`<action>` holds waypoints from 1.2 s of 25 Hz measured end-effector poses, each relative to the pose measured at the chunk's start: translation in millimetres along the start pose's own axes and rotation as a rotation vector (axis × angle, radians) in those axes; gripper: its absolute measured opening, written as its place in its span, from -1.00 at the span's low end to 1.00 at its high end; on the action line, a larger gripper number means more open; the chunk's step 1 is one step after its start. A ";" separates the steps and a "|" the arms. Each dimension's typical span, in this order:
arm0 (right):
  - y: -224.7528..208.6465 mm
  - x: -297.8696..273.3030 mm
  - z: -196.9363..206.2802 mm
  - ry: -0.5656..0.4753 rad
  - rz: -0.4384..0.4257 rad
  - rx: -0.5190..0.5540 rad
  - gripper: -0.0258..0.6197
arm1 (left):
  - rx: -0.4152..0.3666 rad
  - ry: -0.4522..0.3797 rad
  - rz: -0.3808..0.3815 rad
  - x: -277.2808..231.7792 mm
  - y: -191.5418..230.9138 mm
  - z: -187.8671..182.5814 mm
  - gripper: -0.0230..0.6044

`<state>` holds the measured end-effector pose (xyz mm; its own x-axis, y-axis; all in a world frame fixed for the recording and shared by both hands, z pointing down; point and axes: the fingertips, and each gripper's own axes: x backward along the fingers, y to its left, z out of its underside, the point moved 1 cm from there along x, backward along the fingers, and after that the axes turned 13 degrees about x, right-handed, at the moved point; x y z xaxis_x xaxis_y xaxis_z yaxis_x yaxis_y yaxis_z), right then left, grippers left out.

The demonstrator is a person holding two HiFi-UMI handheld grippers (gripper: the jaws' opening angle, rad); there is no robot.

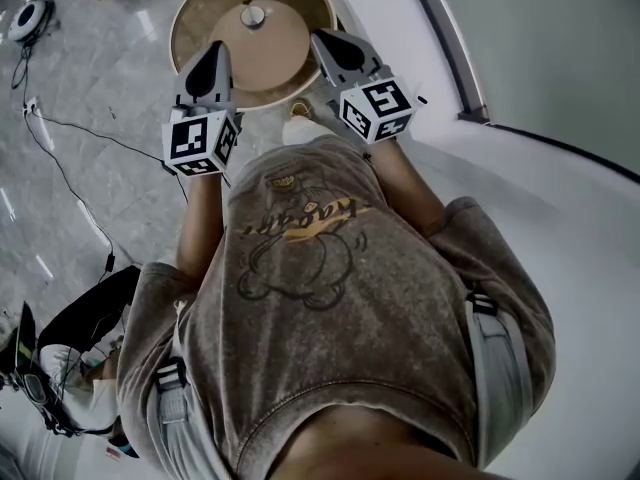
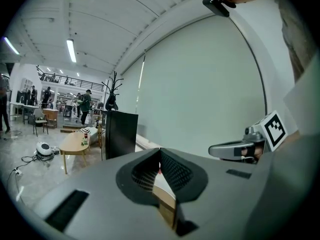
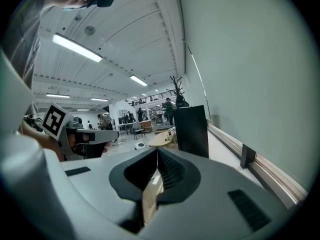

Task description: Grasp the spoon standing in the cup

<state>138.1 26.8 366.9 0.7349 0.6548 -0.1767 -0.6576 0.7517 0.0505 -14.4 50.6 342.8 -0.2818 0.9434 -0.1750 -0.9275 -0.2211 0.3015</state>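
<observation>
The person's shirt (image 1: 330, 298) fills the near head view and hides what lies beneath. Beyond it, the left tongs (image 1: 214, 52) and right tongs (image 1: 326, 40) are both pressed shut and empty, and cover the round desk's (image 1: 195, 8) near rim. At its middle sits the cup (image 1: 253, 15), small and seen from above. The spoon cannot be made out.

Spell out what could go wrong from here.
1. The left gripper and right gripper both have jaws together with nothing between; arriving shut, they may knock the small object on the round table instead of gripping it.
2. A cable trails over the floor at the left, a possible trip hazard.
3. That object is too small to identify, so the target could be misjudged.
</observation>
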 end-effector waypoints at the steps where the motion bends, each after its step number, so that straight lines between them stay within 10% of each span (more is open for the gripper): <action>1: -4.9 -4.5 -1.4 -0.002 -0.011 0.002 -0.86 | 0.002 -0.007 -0.009 -5.5 1.4 -1.8 -0.87; 30: -22.4 -114.5 -6.6 0.039 -0.027 -0.016 -0.86 | -0.017 0.055 0.019 -77.1 76.5 -25.6 -0.87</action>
<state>67.6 -65.6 379.5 0.7458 0.6302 -0.2159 -0.6402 0.7677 0.0293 -69.9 -45.4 355.4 -0.3121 0.9240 -0.2208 -0.9258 -0.2437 0.2890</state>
